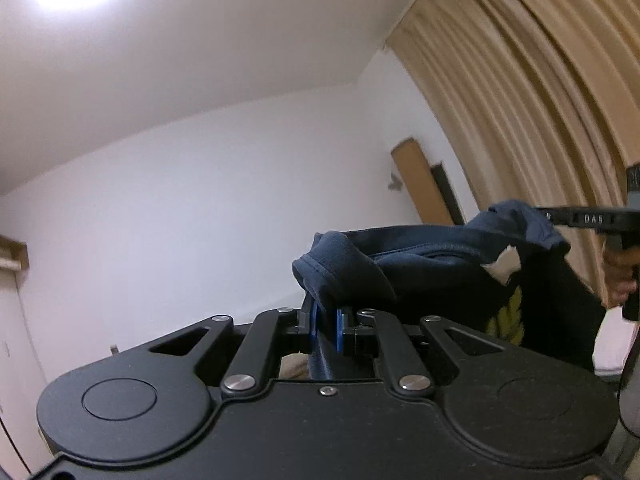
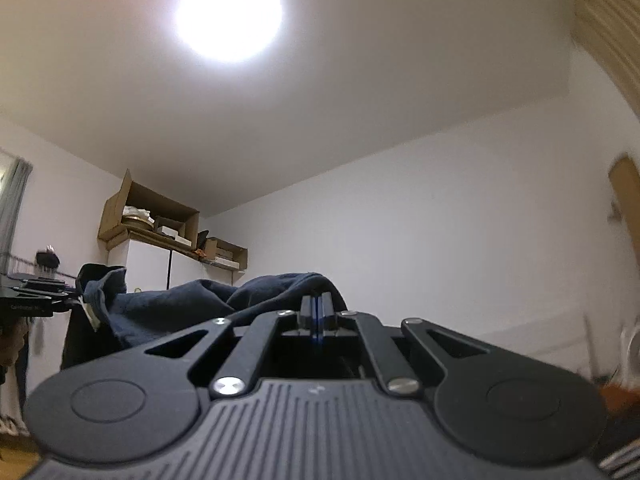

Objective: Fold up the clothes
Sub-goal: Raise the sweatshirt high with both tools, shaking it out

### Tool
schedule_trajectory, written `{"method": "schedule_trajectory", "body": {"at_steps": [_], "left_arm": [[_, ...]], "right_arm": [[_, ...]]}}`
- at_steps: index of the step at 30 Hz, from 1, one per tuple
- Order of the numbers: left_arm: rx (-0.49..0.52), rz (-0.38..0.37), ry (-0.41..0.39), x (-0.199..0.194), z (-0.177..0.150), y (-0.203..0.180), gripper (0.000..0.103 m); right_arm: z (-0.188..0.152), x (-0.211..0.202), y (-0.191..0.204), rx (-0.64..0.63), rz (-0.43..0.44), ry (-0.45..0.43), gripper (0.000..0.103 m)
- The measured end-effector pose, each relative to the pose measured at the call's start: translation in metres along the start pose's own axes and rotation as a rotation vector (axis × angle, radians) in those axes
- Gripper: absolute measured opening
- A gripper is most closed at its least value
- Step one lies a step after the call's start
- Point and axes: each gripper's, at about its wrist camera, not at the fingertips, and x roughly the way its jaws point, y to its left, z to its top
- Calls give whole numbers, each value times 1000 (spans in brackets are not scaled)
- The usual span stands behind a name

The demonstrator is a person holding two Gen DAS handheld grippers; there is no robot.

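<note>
Left wrist view is looking up across the room, and the left tongs point(image 1: 325, 322) are clenching a bunched edge of a navy shirt point(image 1: 420, 264) between their blue pads. A strip of the cloth is running down through the narrow gap between the pads, and a rolled hem is flopping over their tips. From there the shirt is stretching rightward in the air to the right tongs point(image 1: 560, 218), which are coming in from the right edge with a hand point(image 1: 620, 276) gripping their handle. A white label point(image 1: 505, 266) is showing inside the collar, and a yellow print point(image 1: 508, 318) is showing on the hanging front of the shirt. Beige curtains point(image 1: 540, 80) are filling the upper right, with a white wall point(image 1: 200, 220) behind.

Right wrist view is showing the right tongs point(image 2: 319, 316) pressing fully together, with the navy shirt point(image 2: 192, 304) draping over and around their tips; the pinched cloth itself is hiding between the pads. The shirt is spanning leftward to the left tongs point(image 2: 52, 300) at the left edge, with the white label point(image 2: 91, 316) dangling near them. A ceiling lamp point(image 2: 230, 16) is glowing overhead, and cardboard boxes point(image 2: 152, 216) are sitting on top of a white cabinet point(image 2: 152, 268) in the far corner.
</note>
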Motion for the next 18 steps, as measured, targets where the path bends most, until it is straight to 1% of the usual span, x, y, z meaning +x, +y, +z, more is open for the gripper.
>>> {"method": "schedule_trajectory", "body": {"at_steps": [3, 5, 8, 14, 18], "left_arm": [[-4, -9, -11, 5, 1, -7, 9], [-18, -13, -3, 13, -7, -10, 9], [-55, -24, 37, 35, -28, -11, 9], [-93, -49, 152, 98, -86, -15, 9], [-90, -65, 221, 146, -128, -17, 9]], "right_arm": [[19, -1, -1, -10, -8, 25, 0], [16, 0, 0, -28, -21, 60, 0], [-2, 13, -7, -31, -47, 139, 0], [-74, 60, -33, 1, -116, 303, 0], [-136, 98, -49, 19, -155, 388, 0]]}}
